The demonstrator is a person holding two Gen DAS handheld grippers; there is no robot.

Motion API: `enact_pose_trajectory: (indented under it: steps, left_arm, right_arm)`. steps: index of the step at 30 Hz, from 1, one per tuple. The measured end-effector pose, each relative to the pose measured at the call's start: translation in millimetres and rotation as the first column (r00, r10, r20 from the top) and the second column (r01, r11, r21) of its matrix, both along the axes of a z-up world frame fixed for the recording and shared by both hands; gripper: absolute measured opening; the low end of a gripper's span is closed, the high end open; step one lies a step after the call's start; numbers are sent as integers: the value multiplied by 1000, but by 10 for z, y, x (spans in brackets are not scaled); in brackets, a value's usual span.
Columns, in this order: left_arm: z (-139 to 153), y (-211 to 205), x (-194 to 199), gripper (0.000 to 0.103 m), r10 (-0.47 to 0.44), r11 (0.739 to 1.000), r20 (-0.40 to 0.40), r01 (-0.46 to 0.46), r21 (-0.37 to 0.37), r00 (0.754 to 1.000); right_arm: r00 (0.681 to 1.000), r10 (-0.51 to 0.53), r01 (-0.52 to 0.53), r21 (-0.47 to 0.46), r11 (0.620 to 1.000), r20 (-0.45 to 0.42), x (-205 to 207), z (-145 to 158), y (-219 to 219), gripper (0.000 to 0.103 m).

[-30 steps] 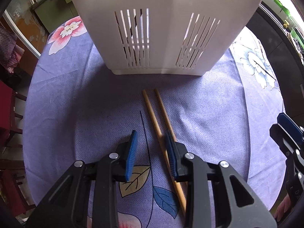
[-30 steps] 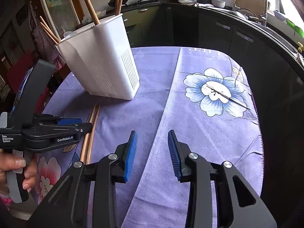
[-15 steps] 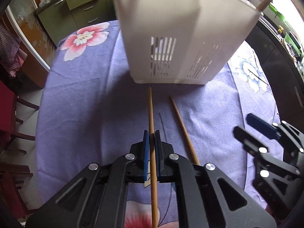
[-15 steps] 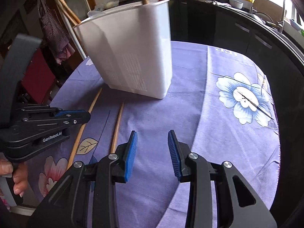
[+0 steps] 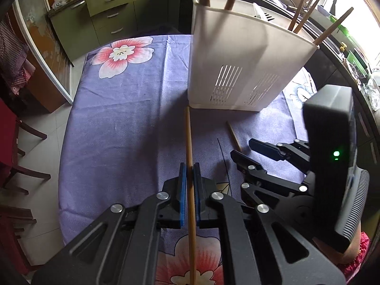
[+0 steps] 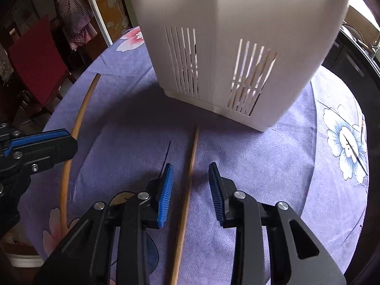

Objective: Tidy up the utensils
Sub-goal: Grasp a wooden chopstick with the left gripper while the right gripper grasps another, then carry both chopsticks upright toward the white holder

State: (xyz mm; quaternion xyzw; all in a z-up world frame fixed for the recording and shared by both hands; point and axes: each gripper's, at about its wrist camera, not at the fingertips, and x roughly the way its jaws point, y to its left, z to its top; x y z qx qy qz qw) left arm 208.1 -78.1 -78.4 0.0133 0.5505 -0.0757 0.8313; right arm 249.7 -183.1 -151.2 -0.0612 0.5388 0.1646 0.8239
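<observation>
Left wrist view: left gripper (image 5: 189,173), black frame with blue ribbed pads, clenched on a long slender wooden chopstick (image 5: 190,166), shaft pinched between the pads and running straight forward, far tip just short of the base of the tall white slotted plastic utensil holder (image 5: 239,64). Cannot tell from this view whether the held chopstick is clear of the cloth. Holder upright on the lilac floral tablecloth (image 5: 118,130), several wooden chopsticks (image 5: 332,27) leaning out of its top. Second wooden chopstick (image 5: 233,135) lying flat on the cloth to the right of the held one, well apart from it, near end hidden under the right gripper (image 5: 242,148). Right gripper seen from the side here, black with blue pads, spread apart, green lamp lit on its housing. Right wrist view: right gripper (image 6: 191,185) released, jaws wide, straddling the loose chopstick (image 6: 187,190) without either pad touching it; stick flat on the cloth, far tip near the front corner of the white holder (image 6: 237,47). Left gripper (image 6: 42,140) at the left edge, blue pad visible, held chopstick (image 6: 78,123) passing through it and appearing bowed by the lens. Thin sticks visible through the holder's vertical slots. Red chair (image 6: 35,54) beyond the table edge at left.
</observation>
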Motion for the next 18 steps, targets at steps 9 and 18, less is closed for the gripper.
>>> enact_pose_trajectory:
  steps: [9,18]
  left_arm:
    - [-18,89,-5,6,4,1000,-1,-4,-11,1000]
    - [38,108,-55,6,2,1000,14,-2,-2,1000]
  right_arm:
    - [1000,7,-7,-35,999,8,35,-24,107,9]
    - [999,-16,16,4,1000,46,-63,102,-1,6]
